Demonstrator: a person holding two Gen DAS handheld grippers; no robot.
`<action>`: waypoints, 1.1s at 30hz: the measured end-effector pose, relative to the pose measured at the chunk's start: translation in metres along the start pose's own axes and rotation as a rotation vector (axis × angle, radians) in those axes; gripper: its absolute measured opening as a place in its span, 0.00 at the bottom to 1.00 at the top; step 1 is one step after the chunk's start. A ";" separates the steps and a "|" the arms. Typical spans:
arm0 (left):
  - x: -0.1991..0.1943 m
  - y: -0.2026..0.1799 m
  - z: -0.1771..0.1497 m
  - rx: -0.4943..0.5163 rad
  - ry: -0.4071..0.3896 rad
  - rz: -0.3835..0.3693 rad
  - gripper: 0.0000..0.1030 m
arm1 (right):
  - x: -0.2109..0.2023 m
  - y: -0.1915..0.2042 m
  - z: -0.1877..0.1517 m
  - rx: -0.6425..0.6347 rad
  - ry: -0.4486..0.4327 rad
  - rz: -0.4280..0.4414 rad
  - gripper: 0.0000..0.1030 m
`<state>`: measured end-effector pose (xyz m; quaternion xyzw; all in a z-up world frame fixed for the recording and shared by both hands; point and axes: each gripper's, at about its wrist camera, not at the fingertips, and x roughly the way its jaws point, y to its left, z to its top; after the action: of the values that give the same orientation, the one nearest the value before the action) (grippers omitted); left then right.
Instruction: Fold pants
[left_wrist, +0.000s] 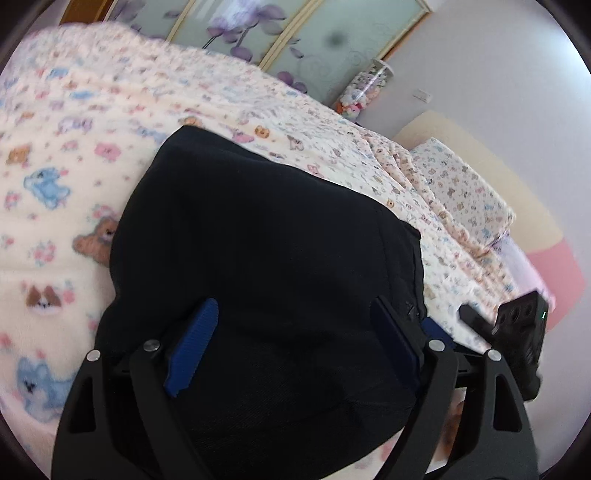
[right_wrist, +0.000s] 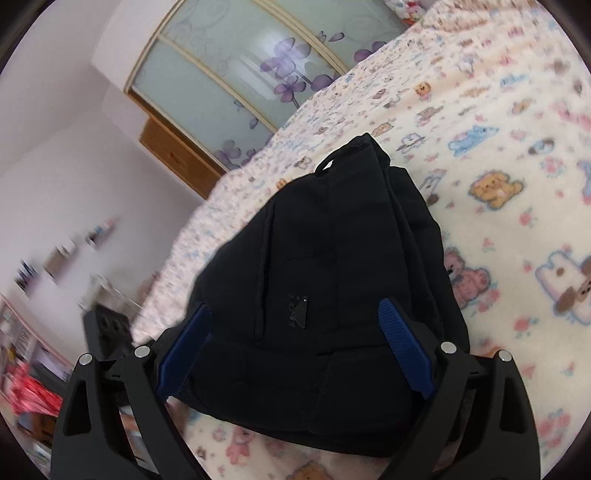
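The black pants (left_wrist: 266, 258) lie folded in a compact bundle on the bed's printed blanket (left_wrist: 55, 166). My left gripper (left_wrist: 295, 314) is open, its blue pads (left_wrist: 192, 347) spread wide just above the near part of the bundle, holding nothing. In the right wrist view the pants (right_wrist: 332, 258) show a small logo patch and a belt loop at the far end. My right gripper (right_wrist: 295, 314) is open too, blue pads (right_wrist: 406, 350) either side of the near edge, empty. The other gripper shows at the right edge of the left view (left_wrist: 517, 332).
The cream blanket with bear prints (right_wrist: 517, 184) covers the bed. A pillow (left_wrist: 461, 192) lies at the head by a padded headboard (left_wrist: 498, 177). A wardrobe with floral glass doors (right_wrist: 240, 74) stands behind. Shelves and clutter (right_wrist: 37, 295) are at left.
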<state>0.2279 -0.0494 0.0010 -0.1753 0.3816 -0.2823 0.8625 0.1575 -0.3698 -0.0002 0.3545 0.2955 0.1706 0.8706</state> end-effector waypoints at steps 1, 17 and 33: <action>-0.001 -0.005 -0.001 0.018 -0.002 0.019 0.85 | -0.004 -0.001 0.001 0.031 0.001 0.021 0.91; -0.136 -0.104 -0.098 0.323 -0.367 0.440 0.98 | -0.137 0.101 -0.089 -0.332 -0.391 -0.451 0.99; -0.149 -0.091 -0.151 0.260 -0.309 0.437 0.98 | -0.109 0.124 -0.173 -0.528 -0.295 -0.531 0.99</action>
<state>-0.0009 -0.0407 0.0335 -0.0180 0.2351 -0.1066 0.9660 -0.0466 -0.2503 0.0323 0.0506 0.1949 -0.0429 0.9786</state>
